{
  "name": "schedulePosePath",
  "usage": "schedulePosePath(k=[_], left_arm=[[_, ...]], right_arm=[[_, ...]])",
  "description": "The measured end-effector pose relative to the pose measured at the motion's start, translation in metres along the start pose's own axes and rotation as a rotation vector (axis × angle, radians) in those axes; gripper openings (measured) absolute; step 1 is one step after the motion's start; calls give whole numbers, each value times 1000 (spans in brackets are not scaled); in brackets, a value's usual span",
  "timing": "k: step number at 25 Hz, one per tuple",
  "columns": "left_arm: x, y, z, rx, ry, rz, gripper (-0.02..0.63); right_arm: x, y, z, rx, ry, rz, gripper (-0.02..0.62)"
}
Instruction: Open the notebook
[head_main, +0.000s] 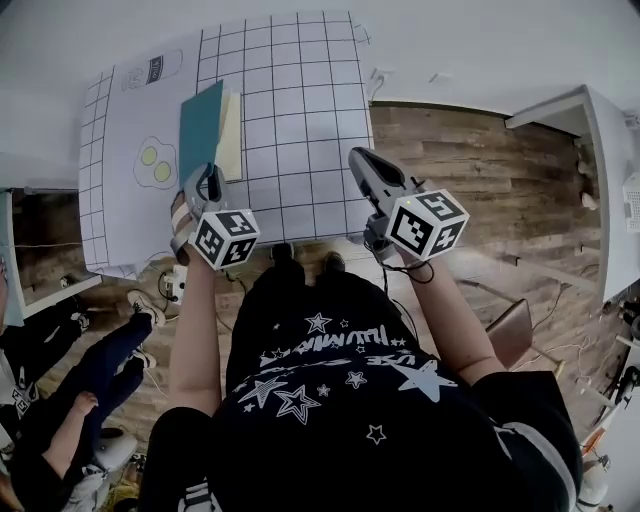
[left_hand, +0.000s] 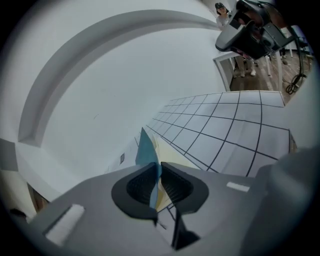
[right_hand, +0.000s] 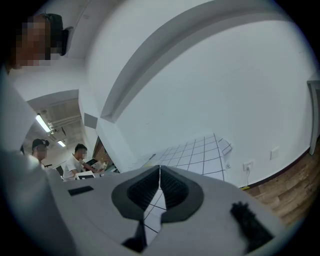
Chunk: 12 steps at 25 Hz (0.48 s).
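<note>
The notebook lies on the white gridded tablecloth (head_main: 300, 120) at the table's left. Its teal cover (head_main: 200, 125) is lifted off the cream pages (head_main: 231, 135). My left gripper (head_main: 207, 175) is at the cover's near edge. In the left gripper view the left gripper (left_hand: 156, 181) is shut on the thin teal cover (left_hand: 147, 150), with the cream pages (left_hand: 175, 161) just to its right. My right gripper (head_main: 358, 157) hovers over the cloth's right part, away from the notebook. In the right gripper view the right gripper (right_hand: 160, 176) is shut, with nothing between its pads.
A sheet printed with fried eggs (head_main: 155, 165) and a can (head_main: 155, 70) covers the table's left end. Wooden floor (head_main: 470, 170) and white furniture (head_main: 600, 180) lie to the right. A person (head_main: 60, 420) sits on the floor at lower left.
</note>
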<state>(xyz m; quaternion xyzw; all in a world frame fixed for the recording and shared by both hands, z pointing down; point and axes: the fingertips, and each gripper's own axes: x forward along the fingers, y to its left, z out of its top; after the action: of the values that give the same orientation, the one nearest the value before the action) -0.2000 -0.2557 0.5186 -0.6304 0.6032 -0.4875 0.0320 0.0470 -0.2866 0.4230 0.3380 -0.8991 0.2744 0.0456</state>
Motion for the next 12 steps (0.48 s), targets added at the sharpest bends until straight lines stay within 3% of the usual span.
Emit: schedulePosePath(k=[2, 6, 8, 12], left_arm=[[-8, 14, -1, -68, 1, 9, 43], [-15, 39, -7, -343, -50, -35, 43], [-19, 56, -14, -441, -90, -48, 43], [-29, 83, -33, -433, -156, -65, 43]], right_arm=[[7, 8, -4, -3, 22, 38, 16], [25, 28, -7, -35, 58, 81, 16], [37, 43, -10, -55, 67, 91, 16], [72, 75, -19, -74, 70, 89, 16]])
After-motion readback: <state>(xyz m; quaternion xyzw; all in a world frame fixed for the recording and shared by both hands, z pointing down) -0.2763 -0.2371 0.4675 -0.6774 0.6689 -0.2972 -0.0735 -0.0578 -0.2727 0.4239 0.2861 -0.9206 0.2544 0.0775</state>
